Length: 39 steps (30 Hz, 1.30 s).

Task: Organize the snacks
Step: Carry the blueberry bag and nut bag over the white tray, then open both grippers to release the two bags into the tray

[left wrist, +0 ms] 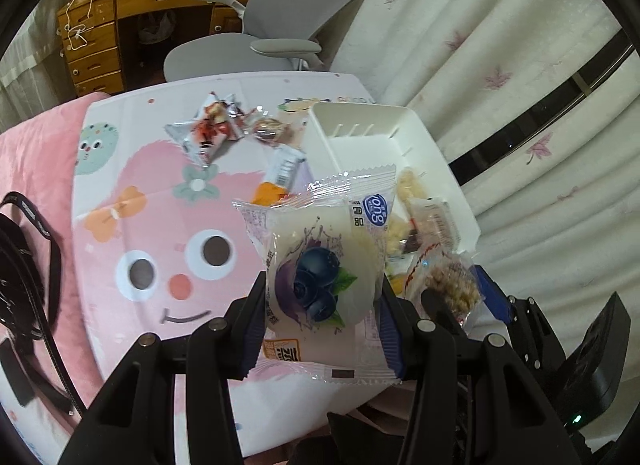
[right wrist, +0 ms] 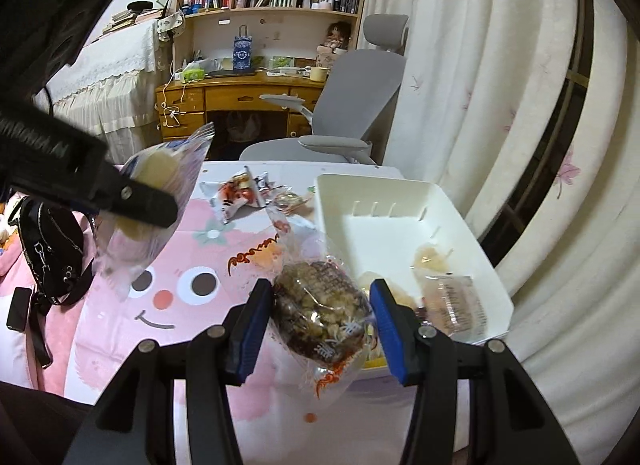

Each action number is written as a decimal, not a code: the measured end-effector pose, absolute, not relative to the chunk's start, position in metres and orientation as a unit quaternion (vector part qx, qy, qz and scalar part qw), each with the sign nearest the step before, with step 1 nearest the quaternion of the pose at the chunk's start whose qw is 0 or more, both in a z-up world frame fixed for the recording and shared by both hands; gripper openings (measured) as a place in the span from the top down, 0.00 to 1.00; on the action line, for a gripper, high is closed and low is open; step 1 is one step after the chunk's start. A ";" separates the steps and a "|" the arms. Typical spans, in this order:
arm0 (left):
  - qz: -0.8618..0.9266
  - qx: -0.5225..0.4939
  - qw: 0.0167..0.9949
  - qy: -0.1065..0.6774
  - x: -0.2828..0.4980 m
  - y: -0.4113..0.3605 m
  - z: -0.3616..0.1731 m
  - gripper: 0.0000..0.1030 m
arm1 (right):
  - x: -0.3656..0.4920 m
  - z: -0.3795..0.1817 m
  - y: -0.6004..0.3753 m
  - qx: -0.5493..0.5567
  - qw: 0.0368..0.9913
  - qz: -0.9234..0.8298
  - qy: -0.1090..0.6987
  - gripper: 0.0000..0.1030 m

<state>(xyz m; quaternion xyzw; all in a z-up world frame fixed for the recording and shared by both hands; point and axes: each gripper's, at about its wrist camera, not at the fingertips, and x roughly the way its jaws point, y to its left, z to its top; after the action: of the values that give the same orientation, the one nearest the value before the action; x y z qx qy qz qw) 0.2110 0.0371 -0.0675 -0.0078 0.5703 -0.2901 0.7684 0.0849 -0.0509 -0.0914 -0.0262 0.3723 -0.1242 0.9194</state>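
Left fingers (left wrist: 256,329) clamp blueberry pastry packet (left wrist: 320,265), right fingers (right wrist: 252,329) nut cake (right wrist: 320,313).

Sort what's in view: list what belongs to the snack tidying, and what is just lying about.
Job:
blueberry packet in left gripper
nut cake packet in right gripper
white bin
loose snacks

Lying about:
black bag
phone
grey chair

White bin (right wrist: 472,225) far half free; wrapped snacks (right wrist: 452,301) crowd near end.

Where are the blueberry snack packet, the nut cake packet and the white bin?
blueberry snack packet (left wrist: 320,285), left wrist view, on the printed blueberries.
nut cake packet (right wrist: 320,305), right wrist view, on the cake.
white bin (right wrist: 400,233), right wrist view, on its bare floor.
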 end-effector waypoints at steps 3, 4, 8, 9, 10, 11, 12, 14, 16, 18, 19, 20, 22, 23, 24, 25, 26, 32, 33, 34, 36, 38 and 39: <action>-0.286 -0.014 0.769 0.572 0.203 0.017 -0.071 0.54 | 0.082 -0.086 -0.074 -0.029 0.920 -0.116 0.373 0.51; -0.286 -0.017 0.768 0.573 0.201 0.011 -0.072 0.54 | 0.081 -0.085 -0.081 -0.030 0.919 -0.113 0.375 0.51; -0.288 -0.029 0.765 0.575 0.193 -0.013 -0.076 0.54 | 0.083 -0.081 -0.112 -0.025 0.916 -0.094 0.388 0.51; -0.288 -0.030 0.766 0.574 0.191 -0.020 -0.077 0.54 | 0.084 -0.081 -0.118 -0.027 0.916 -0.089 0.390 0.51; -0.288 -0.032 0.767 0.572 0.190 -0.027 -0.078 0.54 | 0.085 -0.080 -0.127 -0.029 0.916 -0.084 0.392 0.51; -0.288 -0.033 0.768 0.571 0.189 -0.033 -0.078 0.54 | 0.085 -0.080 -0.133 -0.031 0.916 -0.080 0.393 0.51; -0.289 -0.035 0.769 0.569 0.188 -0.042 -0.079 0.54 | 0.086 -0.080 -0.139 -0.033 0.916 -0.077 0.393 0.51; -0.288 -0.038 0.771 0.566 0.187 -0.053 -0.080 0.54 | 0.089 -0.078 -0.153 -0.038 0.916 -0.067 0.394 0.51; -0.287 -0.043 0.773 0.564 0.186 -0.065 -0.082 0.54 | 0.090 -0.077 -0.161 -0.045 0.916 -0.060 0.394 0.51; -0.284 -0.048 0.775 0.563 0.186 -0.077 -0.083 0.54 | 0.092 -0.076 -0.172 -0.052 0.916 -0.051 0.394 0.51; -0.283 -0.050 0.775 0.562 0.187 -0.081 -0.084 0.54 | 0.092 -0.076 -0.176 -0.054 0.916 -0.048 0.394 0.51; -0.281 -0.052 0.776 0.562 0.187 -0.086 -0.085 0.54 | 0.093 -0.075 -0.181 -0.056 0.916 -0.043 0.394 0.50; -0.279 -0.055 0.778 0.560 0.188 -0.095 -0.086 0.54 | 0.095 -0.074 -0.189 -0.060 0.916 -0.036 0.394 0.50; -0.278 -0.056 0.779 0.559 0.188 -0.099 -0.087 0.54 | 0.096 -0.074 -0.194 -0.062 0.916 -0.032 0.394 0.50; -0.277 -0.057 0.780 0.558 0.188 -0.104 -0.087 0.54 | 0.098 -0.074 -0.197 -0.065 0.916 -0.028 0.395 0.50; -0.277 -0.057 0.781 0.557 0.188 -0.108 -0.087 0.54 | 0.099 -0.074 -0.201 -0.067 0.916 -0.021 0.396 0.50; -0.277 -0.058 0.782 0.556 0.189 -0.111 -0.087 0.54 | 0.100 -0.073 -0.205 -0.068 0.916 -0.017 0.396 0.50; -0.276 -0.065 0.788 0.546 0.193 -0.128 -0.087 0.54 | 0.109 -0.071 -0.222 -0.075 0.918 0.002 0.390 0.50; -0.272 -0.066 0.788 0.548 0.194 -0.130 -0.089 0.52 | 0.110 -0.071 -0.224 -0.073 0.917 0.004 0.391 0.49; -0.269 -0.067 0.788 0.550 0.195 -0.130 -0.090 0.46 | 0.114 -0.073 -0.228 -0.070 0.916 0.004 0.395 0.49; -0.264 -0.072 0.789 0.549 0.196 -0.130 -0.090 0.37 | 0.117 -0.075 -0.231 -0.066 0.912 0.001 0.404 0.48; -0.261 -0.076 0.792 0.547 0.196 -0.129 -0.089 0.36 | 0.122 -0.076 -0.236 -0.057 0.910 0.005 0.410 0.48; -0.258 -0.077 0.793 0.546 0.196 -0.128 -0.089 0.35 | 0.123 -0.077 -0.237 -0.053 0.910 0.008 0.412 0.48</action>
<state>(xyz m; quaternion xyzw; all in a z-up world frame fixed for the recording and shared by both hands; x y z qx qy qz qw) 0.1964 -0.1279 -0.0889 -0.0765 0.5464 -0.2578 0.7932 0.1230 -0.2373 -0.0767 -0.0527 0.4117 0.0077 0.9098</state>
